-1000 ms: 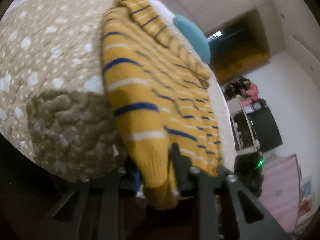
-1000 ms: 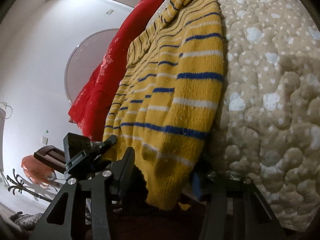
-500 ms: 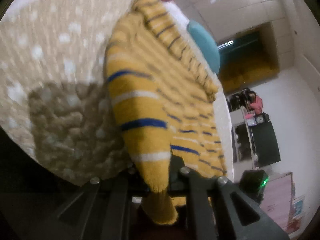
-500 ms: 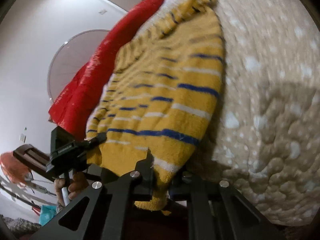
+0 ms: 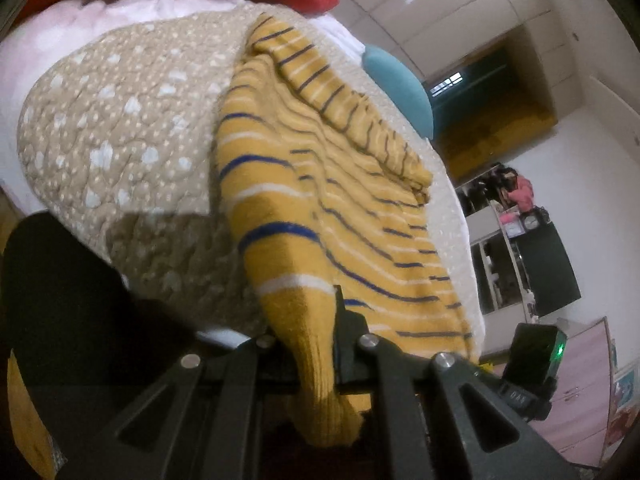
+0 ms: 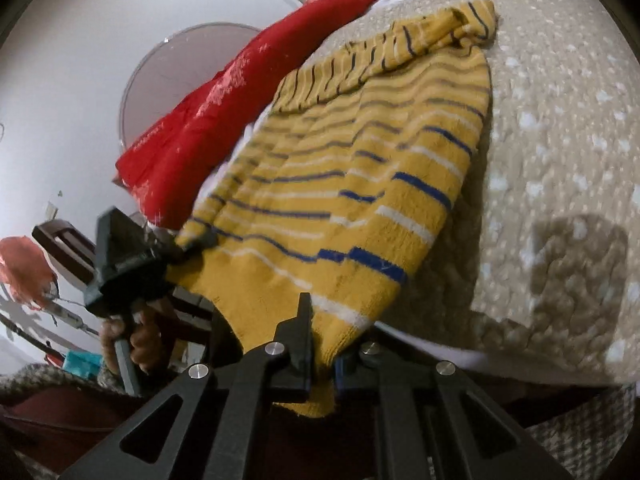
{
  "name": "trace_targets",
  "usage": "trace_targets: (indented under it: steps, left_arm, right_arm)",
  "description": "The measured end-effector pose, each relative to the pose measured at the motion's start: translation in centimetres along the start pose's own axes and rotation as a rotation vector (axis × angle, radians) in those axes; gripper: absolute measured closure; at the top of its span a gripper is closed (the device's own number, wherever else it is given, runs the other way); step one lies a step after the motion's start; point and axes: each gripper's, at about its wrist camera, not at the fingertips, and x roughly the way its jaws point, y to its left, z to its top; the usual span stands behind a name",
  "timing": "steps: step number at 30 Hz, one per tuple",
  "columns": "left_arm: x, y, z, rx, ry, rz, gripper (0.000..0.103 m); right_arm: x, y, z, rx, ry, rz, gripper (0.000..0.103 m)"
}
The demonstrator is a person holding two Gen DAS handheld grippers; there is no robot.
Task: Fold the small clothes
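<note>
Left wrist view: left gripper clamped on near hem of yellow striped sweater | right gripper pinching the hem's other corner | sweater lies spread over beige quilt | red blanket at far edge

Yellow striped sweater spread on beige quilt; hem corner clamped by right gripper; opposite corner pinched by left gripper; red garment alongside.

Both wrist cameras sat low at the bed's edge, close up, facing along the shared sweater.
</note>
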Motion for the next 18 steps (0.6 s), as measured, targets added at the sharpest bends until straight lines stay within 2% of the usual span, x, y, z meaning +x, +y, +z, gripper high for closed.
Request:
trace_targets:
  steps: [4,8,11,14,18]
  left_arm:
    - [-0.6,-2.4,2.2,0.07,-0.044,-0.03,0.093]
    - [-0.3,-5.2,7.1,0.115,-0.096,-0.046,0.093]
    - [1.4,-6.7,12.3,0.129,-0.135,-0.024,0.093]
    - [4.3,-6.6,16.3,0.101,-0.123,0.001,0.093]
    - [8.5,-5.5,19.2,0.063,-0.075,0.038,0.093]
  right_arm:
    - [-1.7,1.0,3.2,-0.072,-0.055,-0.007,0.094]
    - [-2.3,2.8,8.2,-0.133,-0.125,-0.008,0.094]
    - [-1.9,3.8,12.6,-0.174,-0.187,-0.034,0.094]
    - [-0.8,3.3,16.8,-0.174,-0.222,-0.055,0.094]
    - [2.2,1.1,20.7,-0.125,-0.206,-0.118,0.094]
